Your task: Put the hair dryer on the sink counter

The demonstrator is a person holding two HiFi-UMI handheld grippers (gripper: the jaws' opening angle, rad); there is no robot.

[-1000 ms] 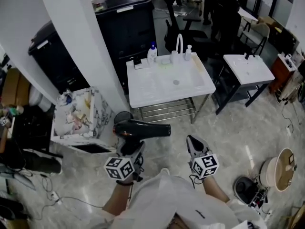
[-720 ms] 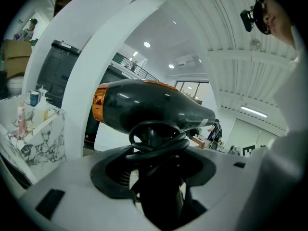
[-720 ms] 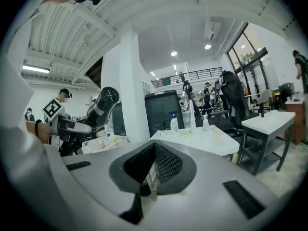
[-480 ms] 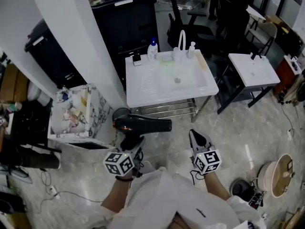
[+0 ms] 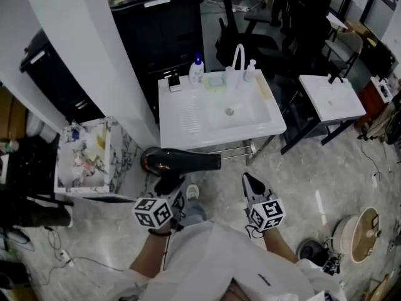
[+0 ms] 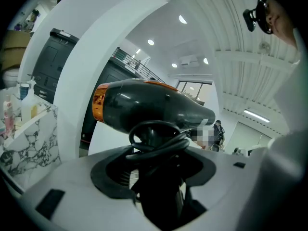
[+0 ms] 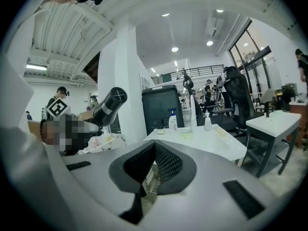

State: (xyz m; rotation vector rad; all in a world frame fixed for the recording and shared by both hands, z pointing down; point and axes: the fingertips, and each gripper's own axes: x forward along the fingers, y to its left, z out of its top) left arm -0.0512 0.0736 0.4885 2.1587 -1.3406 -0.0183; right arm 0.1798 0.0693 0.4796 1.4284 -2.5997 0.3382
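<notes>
A black hair dryer (image 5: 182, 161) with an orange band points right, held level above the floor just in front of the white sink counter (image 5: 188, 121). My left gripper (image 5: 167, 185) is shut on its handle, and the cord (image 6: 159, 137) is looped round that handle. In the left gripper view the hair dryer's body (image 6: 149, 105) fills the middle, above the left gripper (image 6: 159, 177). My right gripper (image 5: 249, 182) hangs beside it to the right, shut on nothing. The right gripper view shows the right gripper (image 7: 153, 163), the hair dryer's nozzle (image 7: 109, 105) at left and the sink counter (image 7: 202, 142) ahead.
On the counter's back edge stand a faucet (image 5: 238, 58), a blue-capped bottle (image 5: 197, 71) and a small pump bottle (image 5: 249, 71). A white pillar (image 5: 119, 55) and a marbled box of clutter (image 5: 84, 155) are at left. A second sink stand (image 5: 332, 99) is at right.
The sink counter has come nearer in the head view. Both grippers have moved forward, the left one still carrying the hair dryer.
</notes>
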